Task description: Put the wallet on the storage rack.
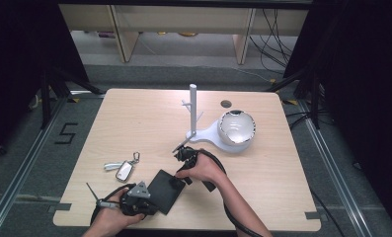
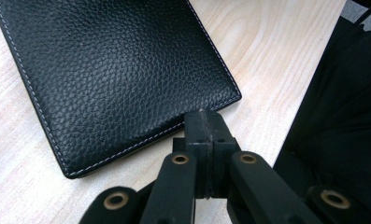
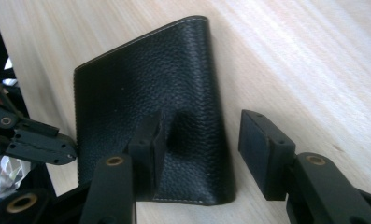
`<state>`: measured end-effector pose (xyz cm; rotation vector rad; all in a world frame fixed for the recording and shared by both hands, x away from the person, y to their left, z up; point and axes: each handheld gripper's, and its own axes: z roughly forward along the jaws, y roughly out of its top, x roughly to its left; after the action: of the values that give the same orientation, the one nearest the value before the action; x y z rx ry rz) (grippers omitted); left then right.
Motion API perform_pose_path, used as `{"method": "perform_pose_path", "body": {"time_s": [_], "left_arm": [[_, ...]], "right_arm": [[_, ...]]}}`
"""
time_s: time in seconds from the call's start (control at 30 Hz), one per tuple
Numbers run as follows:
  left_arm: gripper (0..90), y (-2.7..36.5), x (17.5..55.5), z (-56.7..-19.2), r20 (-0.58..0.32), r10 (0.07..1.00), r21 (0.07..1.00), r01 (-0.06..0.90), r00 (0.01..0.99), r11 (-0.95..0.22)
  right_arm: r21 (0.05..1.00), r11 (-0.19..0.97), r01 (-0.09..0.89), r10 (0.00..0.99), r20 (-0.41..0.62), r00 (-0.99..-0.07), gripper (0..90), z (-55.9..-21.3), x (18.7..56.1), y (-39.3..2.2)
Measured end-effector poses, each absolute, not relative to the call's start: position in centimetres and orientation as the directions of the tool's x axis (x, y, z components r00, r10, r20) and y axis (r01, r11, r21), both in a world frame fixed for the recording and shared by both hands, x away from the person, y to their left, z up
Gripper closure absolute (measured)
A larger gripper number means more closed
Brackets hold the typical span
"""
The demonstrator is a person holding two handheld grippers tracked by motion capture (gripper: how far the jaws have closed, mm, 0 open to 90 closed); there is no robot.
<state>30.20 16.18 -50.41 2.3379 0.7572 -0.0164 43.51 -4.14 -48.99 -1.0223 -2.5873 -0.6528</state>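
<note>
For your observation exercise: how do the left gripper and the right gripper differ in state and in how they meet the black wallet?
The left gripper is shut at the black wallet's edge; the right gripper is open, one jaw over the wallet, the other beside it. Both sit low at the wallet.

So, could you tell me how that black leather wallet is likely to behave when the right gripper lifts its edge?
The wallet looks thin and pebble-grained, so it probably bends rather than lifting stiffly. Its textured leather should grip the fingers fairly well. With the left gripper shut at a corner, it likely pivots or folds open instead of sliding across the table.
</note>
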Motion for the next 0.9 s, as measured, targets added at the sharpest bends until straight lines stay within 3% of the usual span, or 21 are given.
{"method": "perform_pose_path", "body": {"time_s": [0.27,0.47,0.9], "left_arm": [[89.4,16.1,30.4,-50.3,-0.194,0.513,0.587,0.518,0.836,-0.622],[89.5,16.0,30.5,-50.4,-0.23,0.521,0.585,0.544,0.822,-0.602],[89.4,16.0,30.7,-50.3,-0.214,0.52,0.569,0.538,0.827,-0.621]], "right_arm": [[0.29,0.651,0.701,0.538,0.475,-0.696,48.6,-49.1,43.6,-3.2],[0.289,0.653,0.7,0.526,0.491,-0.694,55.3,-49.2,43.6,-3.2],[0.306,0.678,0.669,0.512,0.456,-0.728,61.3,-48.3,43.3,-3.2]]}}
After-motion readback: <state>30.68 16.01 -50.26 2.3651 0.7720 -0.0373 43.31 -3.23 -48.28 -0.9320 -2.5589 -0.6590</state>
